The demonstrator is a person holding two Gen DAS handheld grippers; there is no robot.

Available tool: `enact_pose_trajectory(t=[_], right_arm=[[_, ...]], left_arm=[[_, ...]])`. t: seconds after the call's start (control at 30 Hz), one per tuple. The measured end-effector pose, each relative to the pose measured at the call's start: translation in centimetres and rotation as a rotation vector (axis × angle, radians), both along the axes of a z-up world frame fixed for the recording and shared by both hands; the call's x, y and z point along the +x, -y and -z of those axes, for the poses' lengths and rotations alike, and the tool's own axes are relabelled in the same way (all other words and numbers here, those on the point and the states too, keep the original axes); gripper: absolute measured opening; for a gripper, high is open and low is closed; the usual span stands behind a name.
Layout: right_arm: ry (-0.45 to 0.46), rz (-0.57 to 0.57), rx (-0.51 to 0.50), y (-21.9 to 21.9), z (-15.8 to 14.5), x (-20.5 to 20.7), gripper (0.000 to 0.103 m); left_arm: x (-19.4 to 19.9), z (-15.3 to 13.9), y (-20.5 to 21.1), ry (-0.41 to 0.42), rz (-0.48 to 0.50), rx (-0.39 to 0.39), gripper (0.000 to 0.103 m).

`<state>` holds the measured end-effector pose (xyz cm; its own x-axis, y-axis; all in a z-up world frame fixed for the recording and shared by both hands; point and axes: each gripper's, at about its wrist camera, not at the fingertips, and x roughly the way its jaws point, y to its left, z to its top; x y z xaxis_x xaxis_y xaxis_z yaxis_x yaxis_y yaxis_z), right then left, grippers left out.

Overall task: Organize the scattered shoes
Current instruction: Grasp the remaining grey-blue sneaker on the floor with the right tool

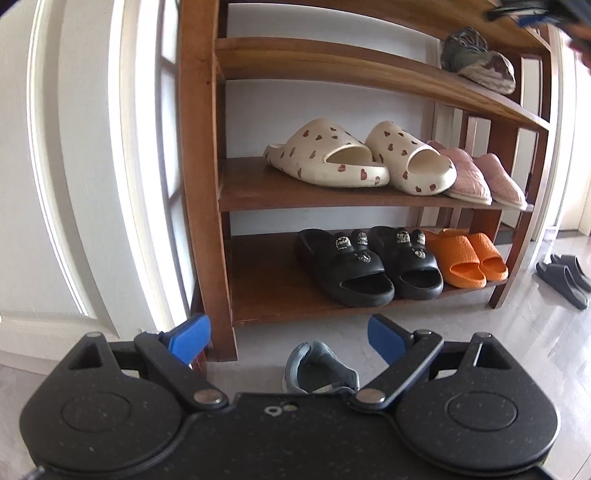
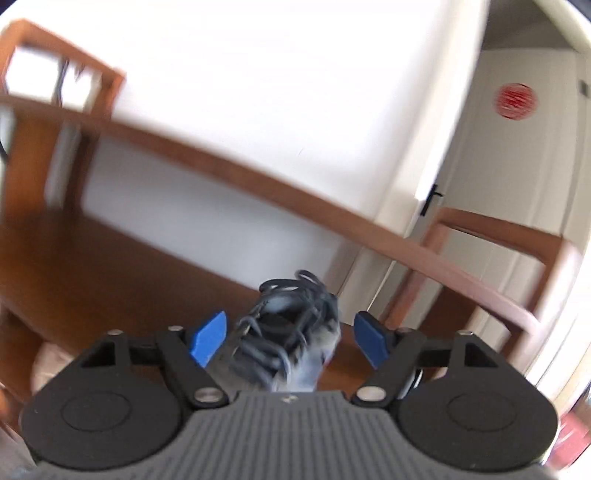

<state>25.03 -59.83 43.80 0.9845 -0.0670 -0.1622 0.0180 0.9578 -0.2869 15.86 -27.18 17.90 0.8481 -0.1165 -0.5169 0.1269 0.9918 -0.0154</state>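
Note:
A wooden shoe rack (image 1: 199,184) fills the left wrist view. Its lower shelves hold cream heart-print slides (image 1: 325,155), pink slippers (image 1: 480,177), black slides (image 1: 354,266) and orange slides (image 1: 465,258). A camouflage sneaker (image 1: 476,59) sits on a higher shelf. On the floor before the rack lies a blue-grey sneaker (image 1: 317,369), just below my open left gripper (image 1: 286,339). In the blurred right wrist view a dark laced sneaker (image 2: 291,317) rests on a wooden shelf (image 2: 110,266) between the spread fingers of my open right gripper (image 2: 291,339).
Dark grey slides (image 1: 565,273) lie on the shiny floor right of the rack. A white door frame (image 1: 74,184) stands at the rack's left. A dark blurred shape (image 1: 532,11) shows at the rack's top right. A door with a red ornament (image 2: 515,100) is at right.

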Motion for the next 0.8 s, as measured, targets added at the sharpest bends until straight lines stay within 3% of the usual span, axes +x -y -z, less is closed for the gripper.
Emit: enact_pose_trajectory(t=[0.07,0.1,0.17,0.27,0.37,0.47,0.57,0.73,0.77,0.8], right_arm=[[0.002,-0.083,0.073,-0.3,1.1,-3.5,0.080],[-0.052,-0.172,0.119,-0.9,2.5,-4.7,0.079],[-0.224,-0.330,0.171,-3.2,6.8,-6.2,0.079],[-0.563,-0.448,0.129,-8.2,15.9,-6.3,0.079],[-0.759,-0.506,0.030,-12.5,24.7,-5.6,0.078],[-0.780,-0.585,-0.083,-15.2,30.6,-5.1,0.078],[-0.808,-0.727,-0.200,-18.5,33.2,-3.4,0.079],[-0.822,-0.770,-0.273,-21.5,34.9,-0.8,0.076],[-0.817,-0.764,-0.259,-21.2,34.7,-0.8,0.053],[-0.812,-0.758,-0.245,-21.0,34.5,-0.8,0.022]], left_arm=[[0.0,0.1,-0.4,0.000,-0.005,0.005,0.093],[-0.1,0.1,-0.6,-0.001,-0.008,0.008,0.093],[-0.3,0.1,-1.1,-0.002,-0.015,0.015,0.093],[-0.8,0.3,-2.2,-0.008,-0.031,0.025,0.093],[-1.3,0.8,-3.1,-0.025,-0.041,0.044,0.094],[-1.6,1.7,-3.7,-0.049,-0.049,0.055,0.094],[-1.8,2.0,-4.1,-0.068,-0.046,0.055,0.094],[-2.3,1.7,-4.8,-0.054,-0.059,0.069,0.094],[-2.3,1.7,-5.0,-0.053,-0.066,0.065,0.094],[-2.3,1.7,-5.1,-0.053,-0.074,0.062,0.094]])
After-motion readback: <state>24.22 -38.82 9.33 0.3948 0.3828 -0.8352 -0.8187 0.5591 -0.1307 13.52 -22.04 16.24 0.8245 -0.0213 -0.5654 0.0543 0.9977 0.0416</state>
